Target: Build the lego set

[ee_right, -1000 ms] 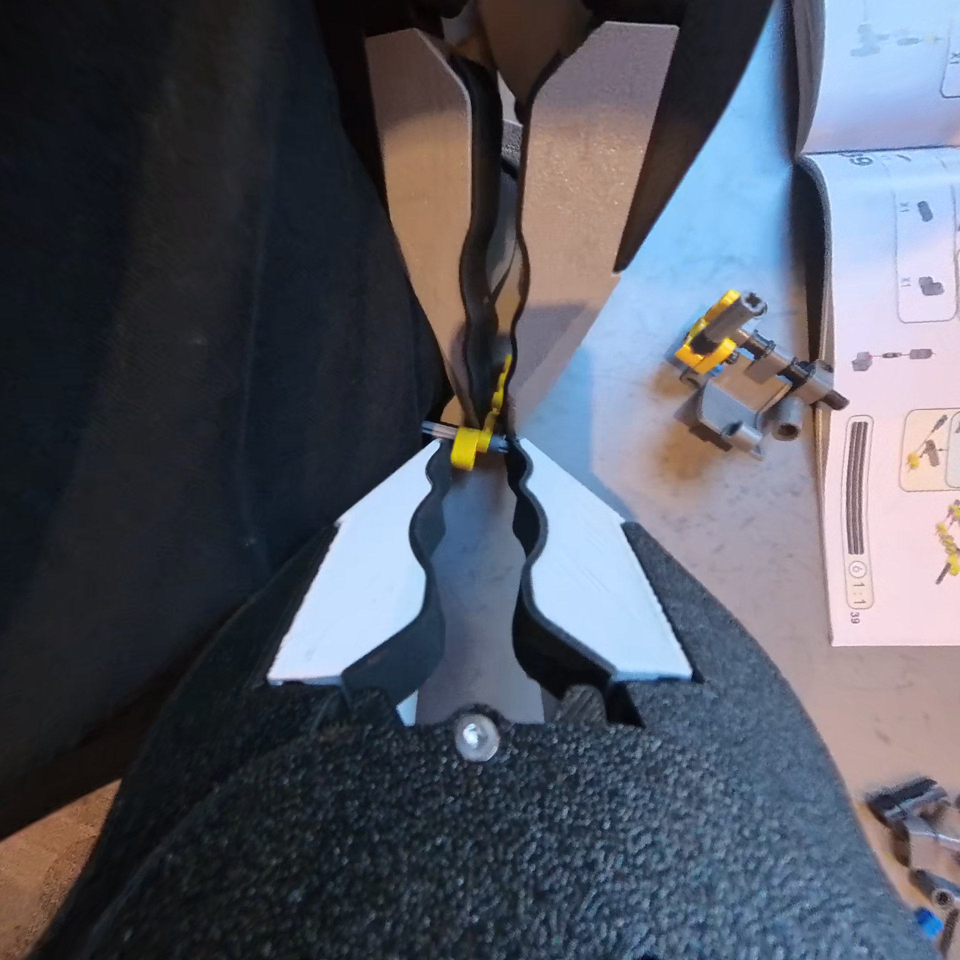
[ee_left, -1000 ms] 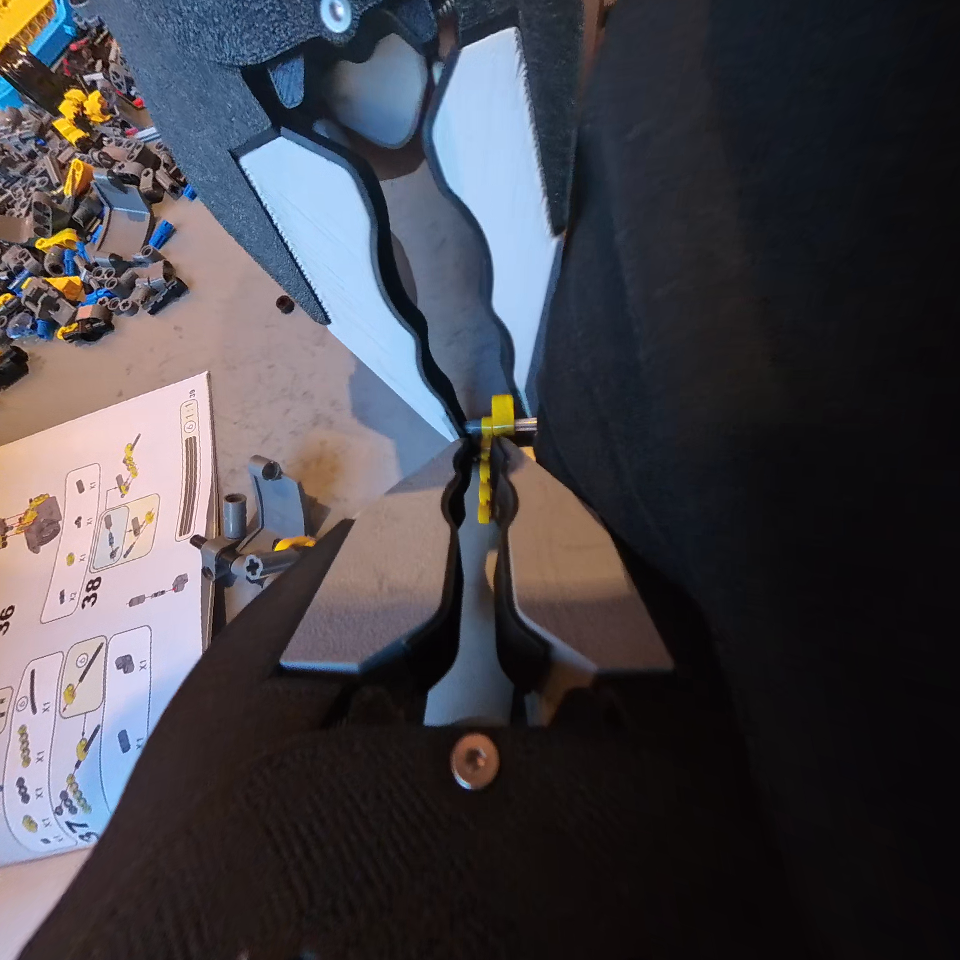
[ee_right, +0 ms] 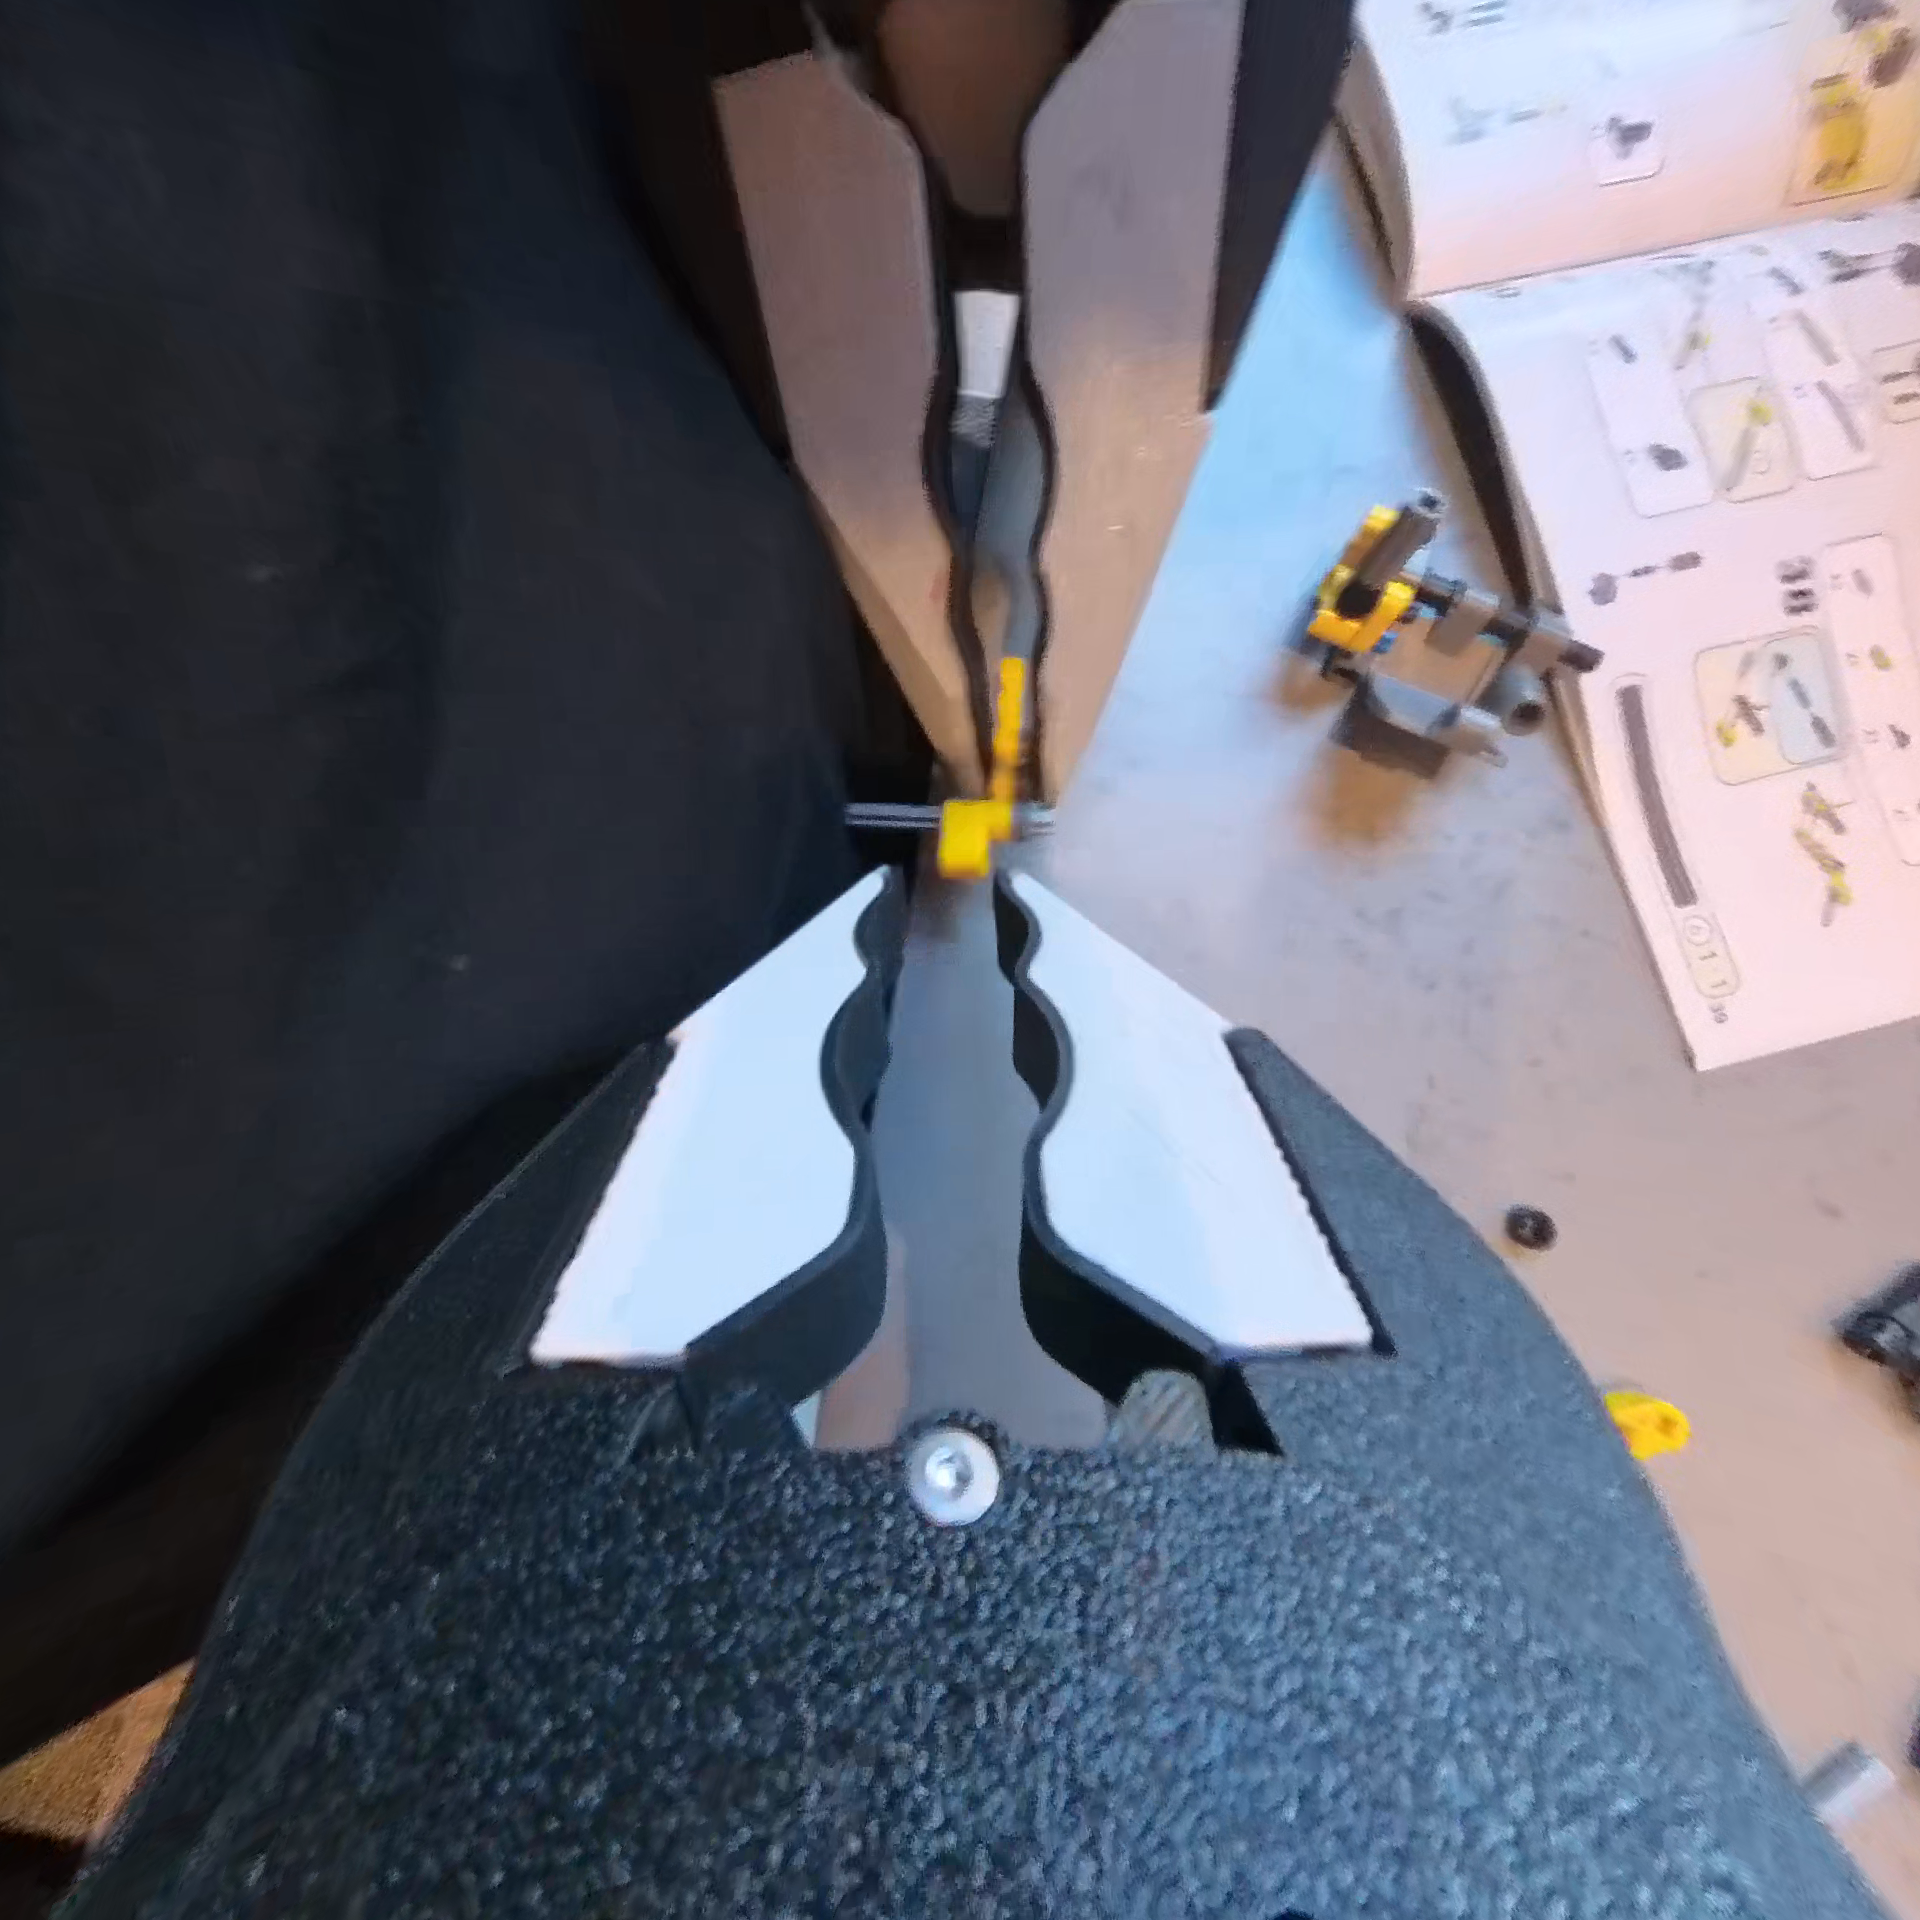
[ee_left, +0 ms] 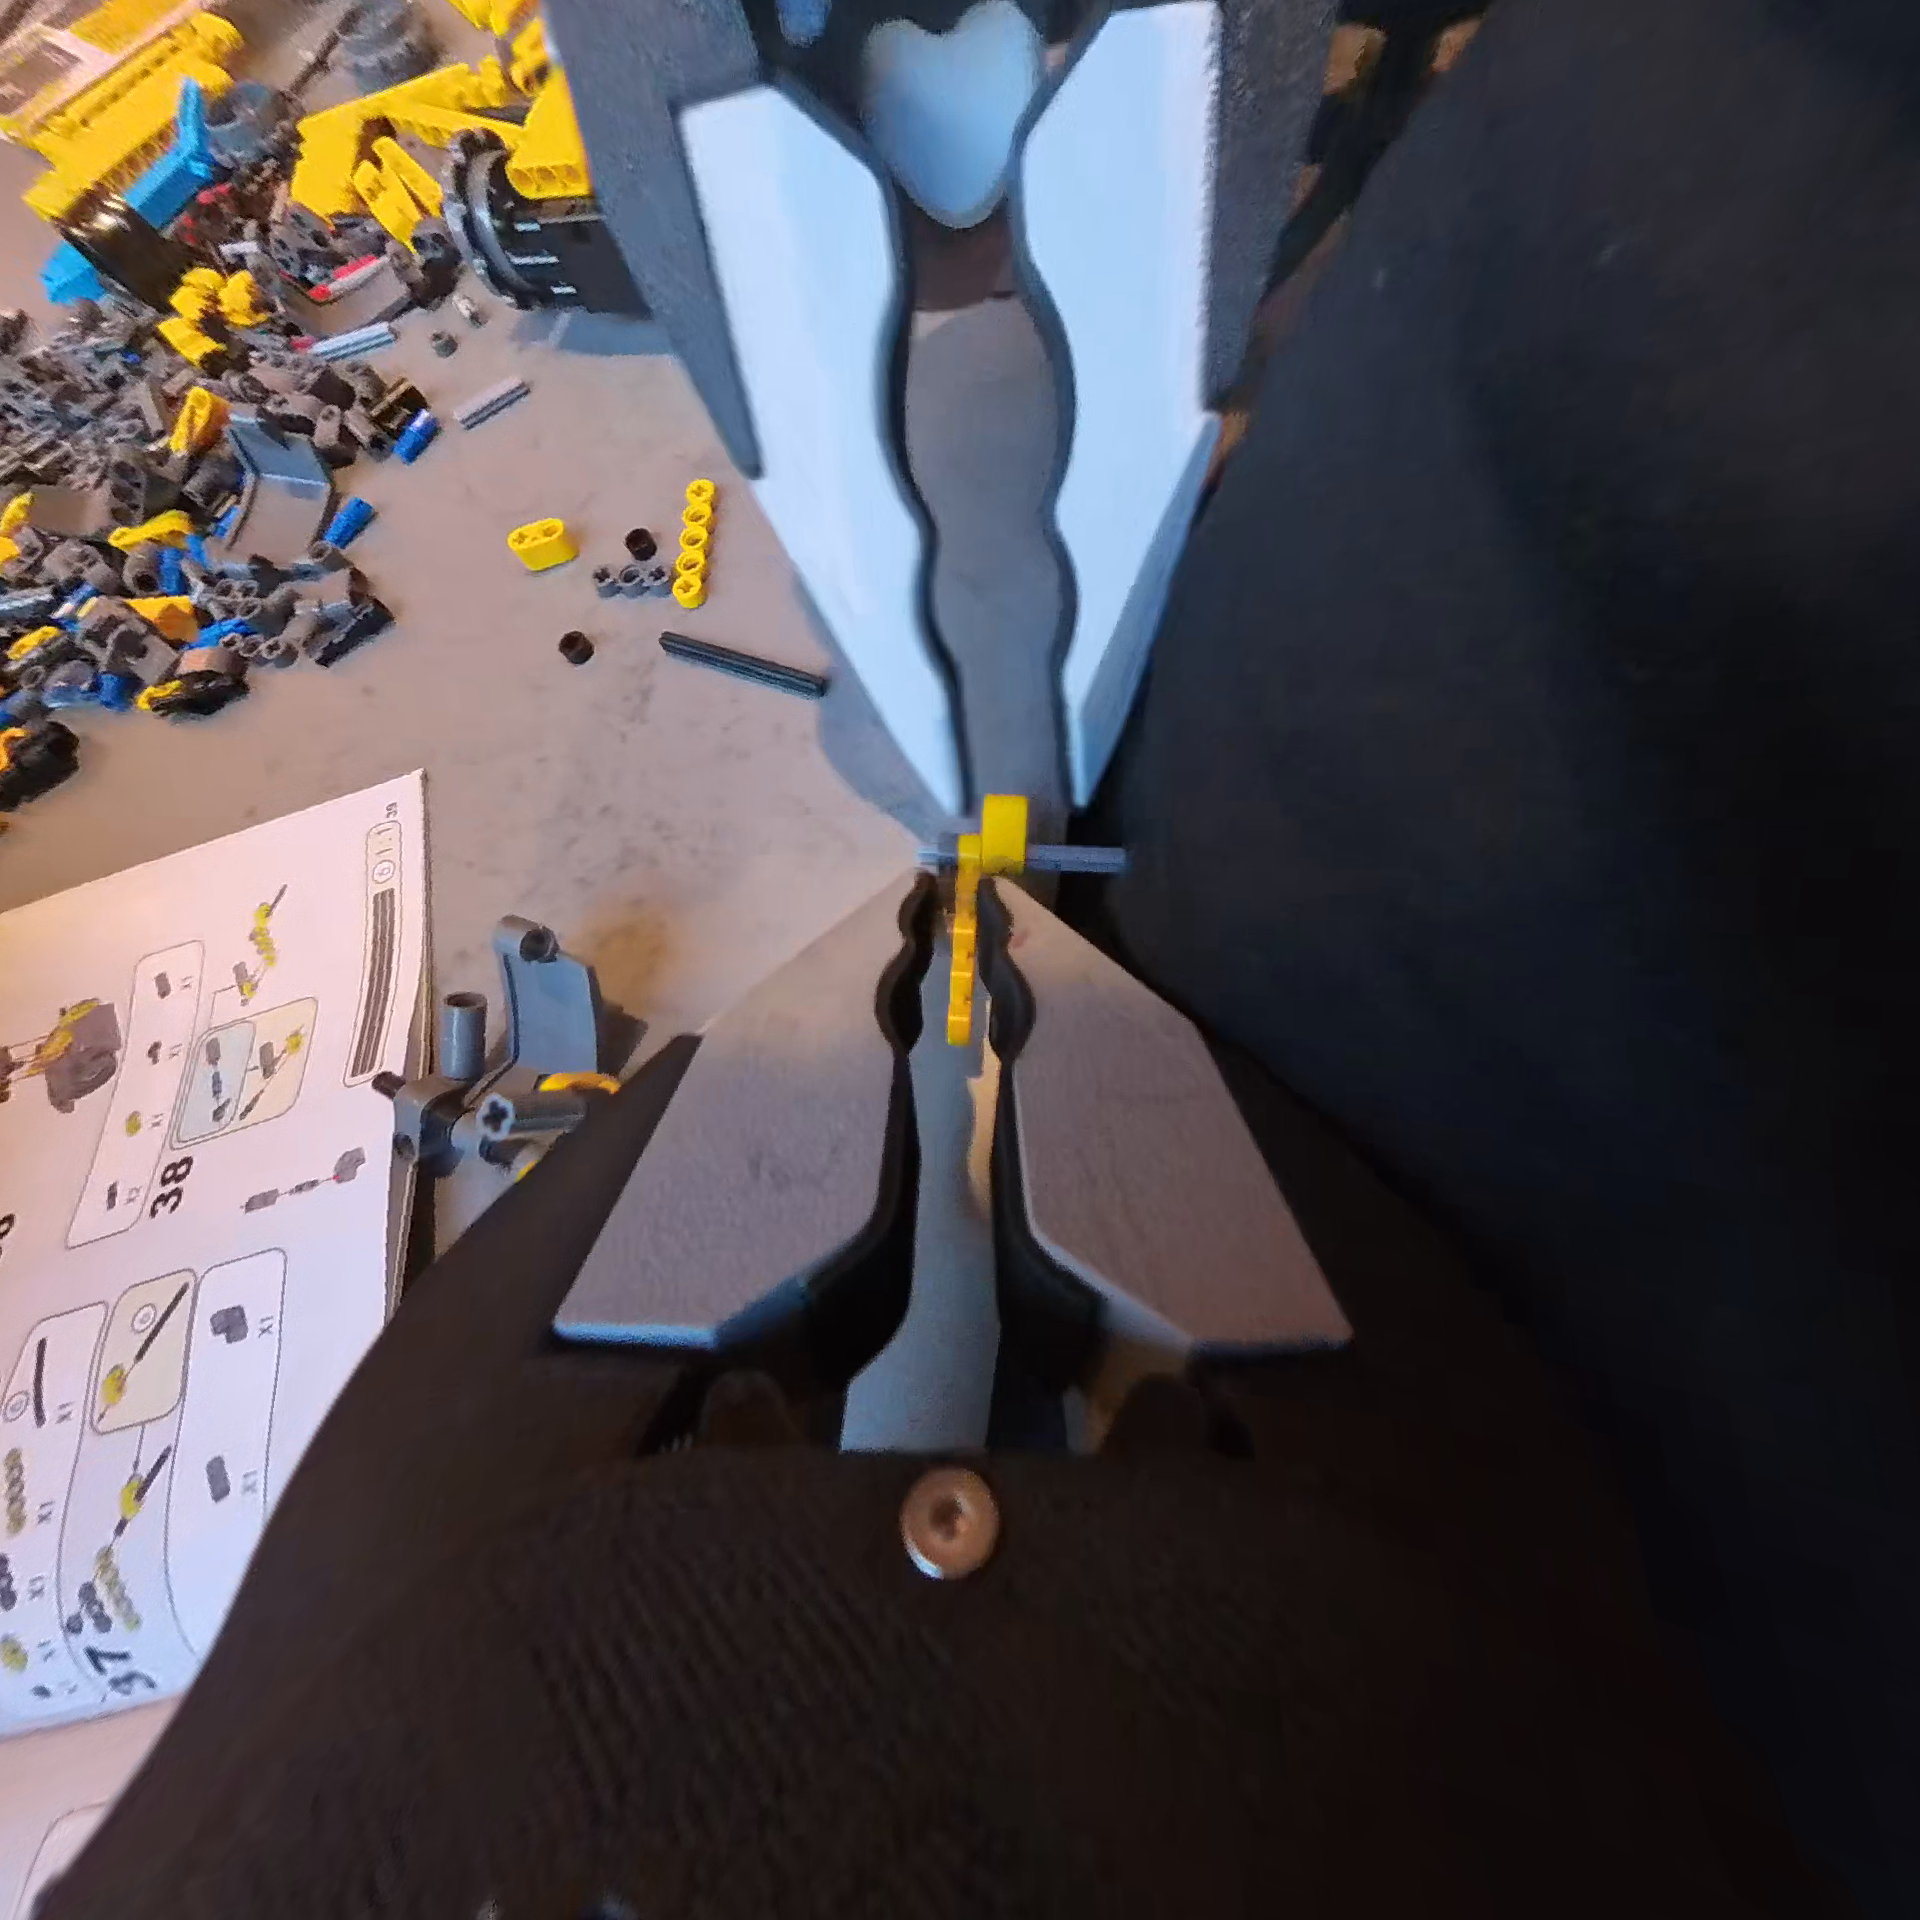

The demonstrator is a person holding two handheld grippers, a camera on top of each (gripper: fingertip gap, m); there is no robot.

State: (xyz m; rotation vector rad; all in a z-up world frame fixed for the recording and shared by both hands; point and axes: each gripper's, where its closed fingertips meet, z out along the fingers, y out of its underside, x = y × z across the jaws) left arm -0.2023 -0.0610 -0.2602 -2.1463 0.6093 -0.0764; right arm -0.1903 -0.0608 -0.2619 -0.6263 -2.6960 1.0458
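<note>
right claw [ee_right: 951, 878] backed off, yellow piece [ee_left: 964, 966] clamped in left claw [ee_left: 961, 894]

Both tongs have rough black printed housings, each with one silver screw [ee_left: 949, 1524] near the camera, and pale grey wedge fingers [ee_right: 1148, 1164] edged by wavy black pads.

Looks like a hobby building bench: grey mottled tabletop [ee_left: 582, 790], loose heap of toy construction pieces [ee_left: 156, 540] at ten o'clock, open instruction booklet [ee_left: 197, 1195] at eight o'clock, half-built grey-and-yellow subassembly [ee_right: 1423, 655] at two o'clock.
</note>
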